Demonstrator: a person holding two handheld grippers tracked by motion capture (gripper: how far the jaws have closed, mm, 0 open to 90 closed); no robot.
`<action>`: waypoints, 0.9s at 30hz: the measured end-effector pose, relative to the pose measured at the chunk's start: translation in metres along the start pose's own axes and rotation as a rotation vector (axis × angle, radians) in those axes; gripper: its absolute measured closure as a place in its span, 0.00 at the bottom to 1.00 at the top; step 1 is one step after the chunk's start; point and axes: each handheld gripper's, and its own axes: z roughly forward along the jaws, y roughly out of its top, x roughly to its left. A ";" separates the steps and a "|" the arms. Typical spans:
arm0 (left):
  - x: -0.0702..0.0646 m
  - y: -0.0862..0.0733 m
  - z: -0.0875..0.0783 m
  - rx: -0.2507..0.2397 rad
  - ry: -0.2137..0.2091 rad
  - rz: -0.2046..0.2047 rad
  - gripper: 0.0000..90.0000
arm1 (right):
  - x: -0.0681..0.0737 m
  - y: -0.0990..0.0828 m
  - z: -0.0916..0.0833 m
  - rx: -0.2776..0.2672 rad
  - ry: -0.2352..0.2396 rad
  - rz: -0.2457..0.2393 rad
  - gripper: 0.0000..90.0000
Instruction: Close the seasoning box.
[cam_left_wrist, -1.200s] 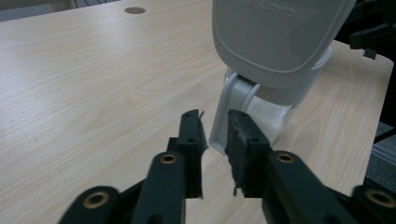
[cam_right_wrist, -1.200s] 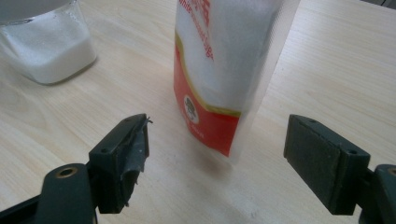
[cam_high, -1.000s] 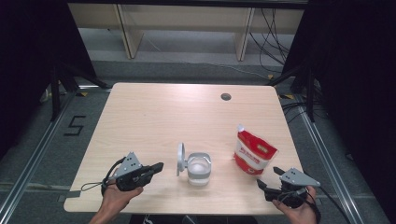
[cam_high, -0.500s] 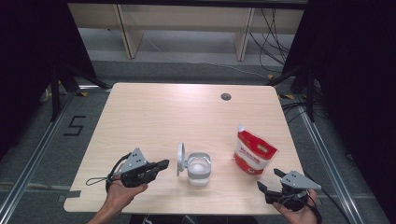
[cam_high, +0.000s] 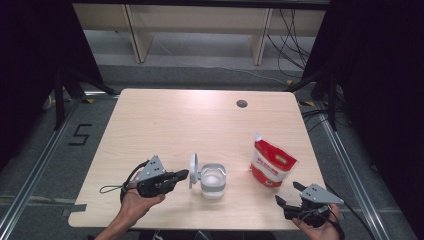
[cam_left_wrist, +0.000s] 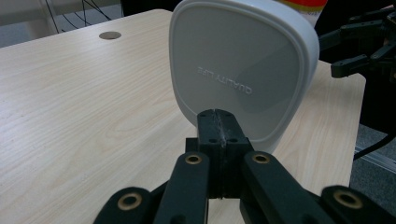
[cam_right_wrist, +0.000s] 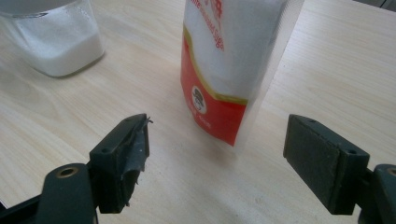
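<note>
A clear square container (cam_high: 213, 181) with white powder stands near the table's front middle, its white hinged lid (cam_high: 193, 170) upright on the left side. My left gripper (cam_high: 184, 174) is shut with nothing in it, its tips right at the lid's outer face; whether they touch it I cannot tell. In the left gripper view the closed jaws (cam_left_wrist: 219, 116) sit low in front of the lid (cam_left_wrist: 243, 65). My right gripper (cam_high: 287, 192) is open near the front right edge, facing a red and white bag (cam_high: 271, 163). The bag (cam_right_wrist: 233, 56) stands beyond the open jaws (cam_right_wrist: 219, 133), untouched.
The light wooden table (cam_high: 175, 120) has a round cable hole (cam_high: 242, 104) at the back right. The container (cam_right_wrist: 60, 42) is at the upper left of the right gripper view. Floor rails run along both sides of the table.
My left gripper has moved right and slightly up, closing in on the upright lid. The right gripper, bag and container have stayed put.
</note>
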 end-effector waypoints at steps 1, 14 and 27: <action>-0.002 0.000 0.001 0.000 -0.001 -0.013 0.99 | 0.000 0.000 0.001 -0.001 0.005 0.002 0.26; -0.005 0.001 0.006 0.002 -0.014 0.010 0.99 | 0.000 0.000 0.000 -0.002 0.000 -0.008 0.27; -0.006 0.003 0.007 0.003 -0.020 0.019 0.99 | 0.001 0.001 0.000 -0.007 0.000 -0.007 0.27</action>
